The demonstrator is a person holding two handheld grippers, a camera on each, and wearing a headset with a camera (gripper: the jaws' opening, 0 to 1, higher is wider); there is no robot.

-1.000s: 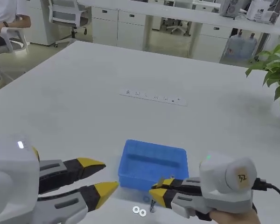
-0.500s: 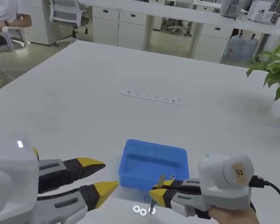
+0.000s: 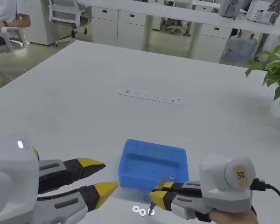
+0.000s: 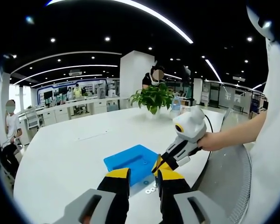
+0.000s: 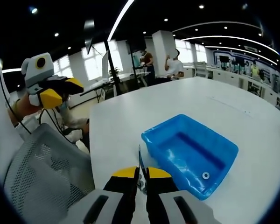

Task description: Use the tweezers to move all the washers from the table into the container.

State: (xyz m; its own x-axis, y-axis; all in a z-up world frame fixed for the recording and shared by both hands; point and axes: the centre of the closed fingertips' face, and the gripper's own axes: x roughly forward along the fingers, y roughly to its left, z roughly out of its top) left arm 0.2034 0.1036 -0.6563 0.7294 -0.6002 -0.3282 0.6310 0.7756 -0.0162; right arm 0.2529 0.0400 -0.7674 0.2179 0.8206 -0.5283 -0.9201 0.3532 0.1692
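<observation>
Just in front of the blue container (image 3: 151, 156), the right gripper (image 3: 155, 193), clamped tight on the tweezers (image 3: 152, 204), aims at the washers (image 3: 140, 211) on the worktop (image 3: 130, 70), where a flat washer may slip from the tips, while the left gripper (image 3: 100, 176) gapes empty.

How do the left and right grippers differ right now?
The left gripper is open and empty; the right gripper is shut on the tweezers. The left one hangs beside the blue container; the right one's tweezers point down at the washers on the table. Both have yellow-tipped fingers.
</observation>
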